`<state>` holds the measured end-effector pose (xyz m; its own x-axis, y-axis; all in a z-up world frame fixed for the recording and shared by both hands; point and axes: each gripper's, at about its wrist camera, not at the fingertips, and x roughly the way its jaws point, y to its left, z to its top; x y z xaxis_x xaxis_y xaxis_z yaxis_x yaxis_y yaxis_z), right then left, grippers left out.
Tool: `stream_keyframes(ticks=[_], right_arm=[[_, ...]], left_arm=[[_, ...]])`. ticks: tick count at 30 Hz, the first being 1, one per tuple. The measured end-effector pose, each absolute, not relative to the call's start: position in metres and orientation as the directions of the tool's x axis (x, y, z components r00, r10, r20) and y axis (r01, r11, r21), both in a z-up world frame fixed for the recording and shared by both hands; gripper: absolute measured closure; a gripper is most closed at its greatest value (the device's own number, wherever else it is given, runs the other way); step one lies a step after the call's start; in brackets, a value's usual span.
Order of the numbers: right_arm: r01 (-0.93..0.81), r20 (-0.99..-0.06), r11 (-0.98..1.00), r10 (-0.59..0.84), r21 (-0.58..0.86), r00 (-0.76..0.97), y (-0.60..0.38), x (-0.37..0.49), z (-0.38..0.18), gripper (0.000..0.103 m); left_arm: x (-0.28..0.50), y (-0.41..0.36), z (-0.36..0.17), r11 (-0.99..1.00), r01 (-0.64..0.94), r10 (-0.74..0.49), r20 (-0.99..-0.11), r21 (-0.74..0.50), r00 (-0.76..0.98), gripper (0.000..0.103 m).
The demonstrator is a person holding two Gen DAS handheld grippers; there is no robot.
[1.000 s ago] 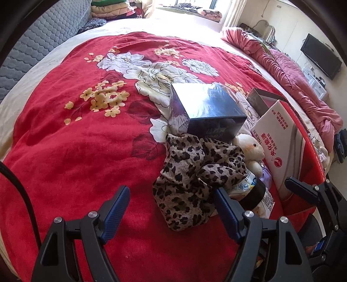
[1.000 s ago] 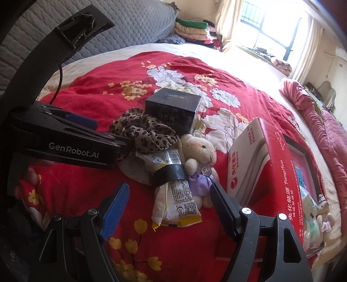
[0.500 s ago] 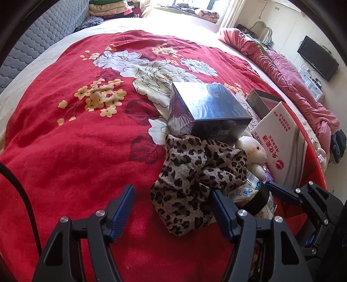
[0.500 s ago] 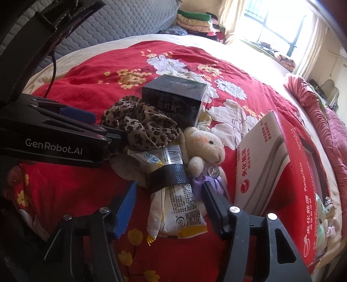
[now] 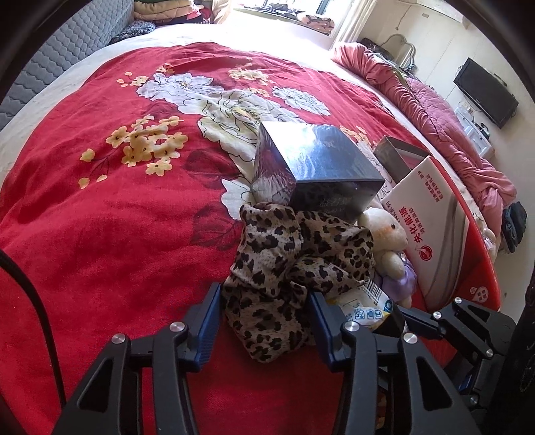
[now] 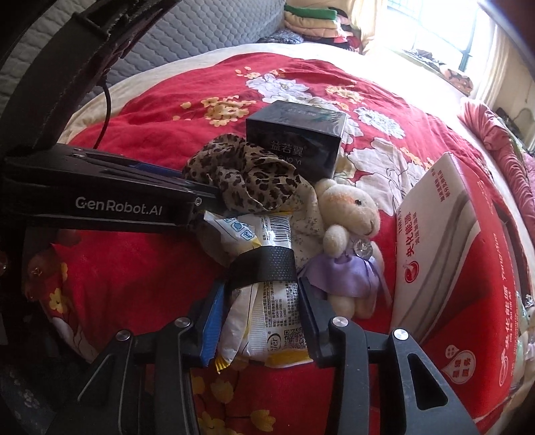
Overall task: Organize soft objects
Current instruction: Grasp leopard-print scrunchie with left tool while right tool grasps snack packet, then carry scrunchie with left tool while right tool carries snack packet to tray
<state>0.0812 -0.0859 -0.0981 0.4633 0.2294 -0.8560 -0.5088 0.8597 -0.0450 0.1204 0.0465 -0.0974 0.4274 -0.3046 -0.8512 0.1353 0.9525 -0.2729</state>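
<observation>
A leopard-print cloth (image 5: pixel 287 267) lies crumpled on the red floral bedspread (image 5: pixel 110 214). My left gripper (image 5: pixel 264 318) has its jaws around the cloth's near end, pads touching it on both sides. A white and yellow snack packet (image 6: pixel 267 301) with a black band lies in front of the cloth (image 6: pixel 247 177). My right gripper (image 6: pixel 260 321) has its jaws closed in around the packet's lower half. A cream plush bear in a purple dress (image 6: pixel 351 234) lies right of the packet; it also shows in the left wrist view (image 5: pixel 388 241).
A dark shiny box (image 5: pixel 314 167) stands just behind the cloth. A red and white carton (image 6: pixel 461 261) stands at the right, by the bed's edge. A pink quilt (image 5: pixel 444 123) lies at the far right. Folded clothes (image 6: pixel 311 20) are stacked at the headboard.
Both grippers moved forward and narrowed. The left jaws now enclose the leopard cloth's near end. The right jaws now enclose the snack packet.
</observation>
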Motion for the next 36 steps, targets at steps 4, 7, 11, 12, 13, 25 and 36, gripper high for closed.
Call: stream_keyframes(ticks=[4, 7, 11, 12, 13, 25, 36], right_arm=[[-0.511, -0.855, 0.858, 0.226, -0.052, 0.467, -0.084, 0.084, -0.102, 0.060], [-0.516, -0.851, 0.857, 0.264, -0.010, 0.453, -0.090, 0.082, -0.098, 0.061], [-0.505, -0.845, 0.862, 0.303, 0.045, 0.441, -0.099, 0.079, -0.092, 0.062], [-0.502, -0.842, 0.864, 0.300, 0.040, 0.449, -0.101, 0.077, -0.090, 0.062], [-0.499, -0.837, 0.865, 0.302, 0.041, 0.456, -0.103, 0.075, -0.087, 0.062], [-0.444, -0.748, 0.892, 0.354, 0.089, 0.561, -0.133, 0.063, -0.042, 0.062], [-0.395, -0.657, 0.911, 0.369, 0.116, 0.657, -0.170, 0.047, 0.007, 0.062]], left_arm=[[0.122, 0.050, -0.103, 0.935, 0.137, -0.353, -0.842, -0.326, 0.408, 0.077], [0.120, 0.052, -0.103, 0.922, 0.144, -0.387, -0.829, -0.360, 0.404, 0.089], [0.115, 0.053, -0.094, 0.921, 0.149, -0.388, -0.815, -0.359, 0.430, 0.092], [0.114, 0.053, -0.091, 0.924, 0.150, -0.382, -0.814, -0.353, 0.437, 0.093], [0.112, 0.052, -0.088, 0.927, 0.150, -0.374, -0.812, -0.345, 0.447, 0.093], [0.076, 0.035, -0.036, 0.949, 0.159, -0.315, -0.776, -0.273, 0.546, 0.093], [0.061, -0.002, 0.006, 0.958, 0.179, -0.286, -0.765, -0.223, 0.577, 0.093]])
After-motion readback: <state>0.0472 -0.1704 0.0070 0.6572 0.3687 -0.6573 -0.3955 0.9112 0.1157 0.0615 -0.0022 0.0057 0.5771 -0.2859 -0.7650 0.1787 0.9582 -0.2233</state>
